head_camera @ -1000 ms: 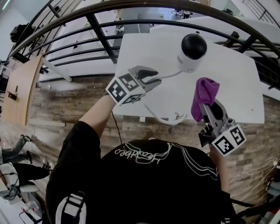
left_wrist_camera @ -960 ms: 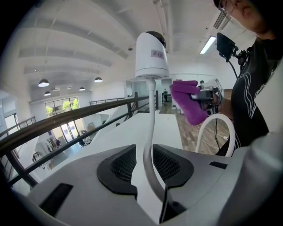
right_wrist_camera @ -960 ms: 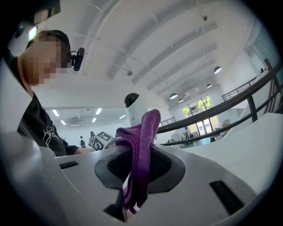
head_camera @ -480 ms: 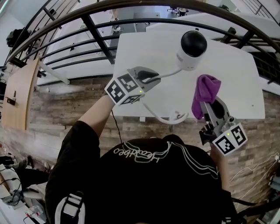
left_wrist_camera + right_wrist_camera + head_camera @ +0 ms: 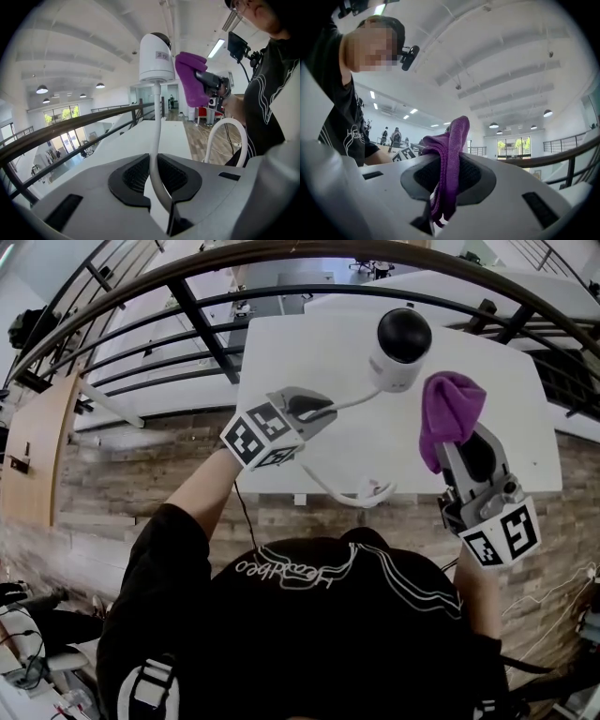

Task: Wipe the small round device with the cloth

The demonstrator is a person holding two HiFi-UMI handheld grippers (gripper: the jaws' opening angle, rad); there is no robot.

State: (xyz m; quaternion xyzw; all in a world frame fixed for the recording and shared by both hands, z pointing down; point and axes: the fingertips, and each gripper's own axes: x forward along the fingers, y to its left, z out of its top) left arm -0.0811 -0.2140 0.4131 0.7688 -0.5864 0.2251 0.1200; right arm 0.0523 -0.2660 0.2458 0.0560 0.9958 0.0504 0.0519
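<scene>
The small round device [image 5: 403,348] is a white camera with a black dome, held up off the white table [image 5: 309,352] by its stiff white cable [image 5: 352,401]. My left gripper [image 5: 317,410] is shut on that cable [image 5: 154,140], and the device [image 5: 156,56] stands high above its jaws. My right gripper [image 5: 461,454] is shut on a bunched purple cloth [image 5: 448,413]. The cloth [image 5: 190,77] sits right next to the device's right side; whether they touch I cannot tell. In the right gripper view the cloth [image 5: 452,154] hangs folded between the jaws of the right gripper [image 5: 447,180].
The cable's slack loops off the table's near edge [image 5: 361,493]. A dark metal railing [image 5: 187,296] curves behind and left of the table. A brick-pattern floor [image 5: 141,474] lies below. The person's black-shirted torso [image 5: 328,634] fills the lower part of the head view.
My right gripper has carried the purple cloth up and away from me, to just beside the device. The left gripper and the device have shifted slightly left.
</scene>
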